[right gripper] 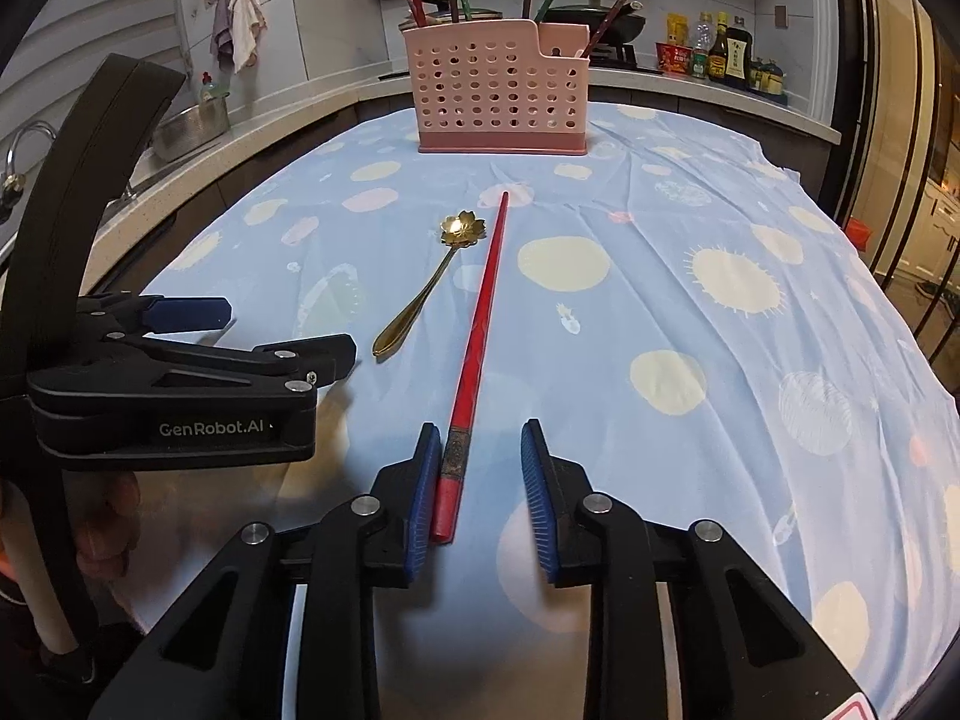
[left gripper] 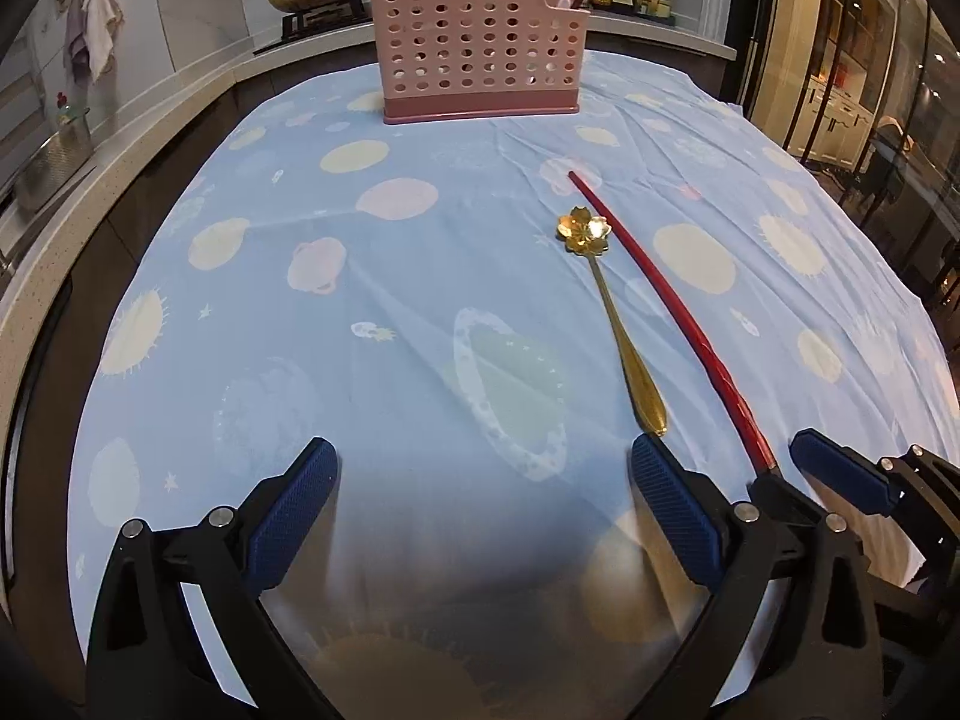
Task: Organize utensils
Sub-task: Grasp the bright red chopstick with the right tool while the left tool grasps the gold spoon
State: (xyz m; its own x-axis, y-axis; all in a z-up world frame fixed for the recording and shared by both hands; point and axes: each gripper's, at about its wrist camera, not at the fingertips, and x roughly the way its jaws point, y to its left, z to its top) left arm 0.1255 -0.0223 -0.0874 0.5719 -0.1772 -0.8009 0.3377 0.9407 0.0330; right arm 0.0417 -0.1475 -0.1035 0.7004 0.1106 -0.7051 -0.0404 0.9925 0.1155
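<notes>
- Right gripper point(right gripper: 477, 447) low over the tabletop point(right gripper: 690, 324), fingers point(right gripper: 420, 492) partly apart with the butt end of the red chopstick point(right gripper: 480, 324) between them
- Left pad touching or just beside the chopstick's patterned end; right pad clearly off it, a gap of cloth showing between
- Chopstick flat on the blue planet-print cloth, long axis running straight away from the right gripper, thin tip aimed at the pink utensil holder point(right gripper: 501, 90)
- Left gripper point(left gripper: 483, 450) hovering just beside the right one, fingers point(left gripper: 672, 504) wide apart, nothing between them
- Handle tip of the gold spoon point(left gripper: 624, 336) just ahead of the left gripper's right-hand finger, outside the gap, whether touching cannot be told
- Spoon flat on the cloth, handle toward the grippers, flower-shaped bowl toward the holder, long axis nearly parallel to the chopstick and just left of it
- Bowl lying close beside the chopstick's far half, apart from it
- Holder upright at the far end of the tabletop, well apart from both utensils, several chopsticks standing in it
- Kitchen counter beyond with a pan, bottles and hanging cloths
</notes>
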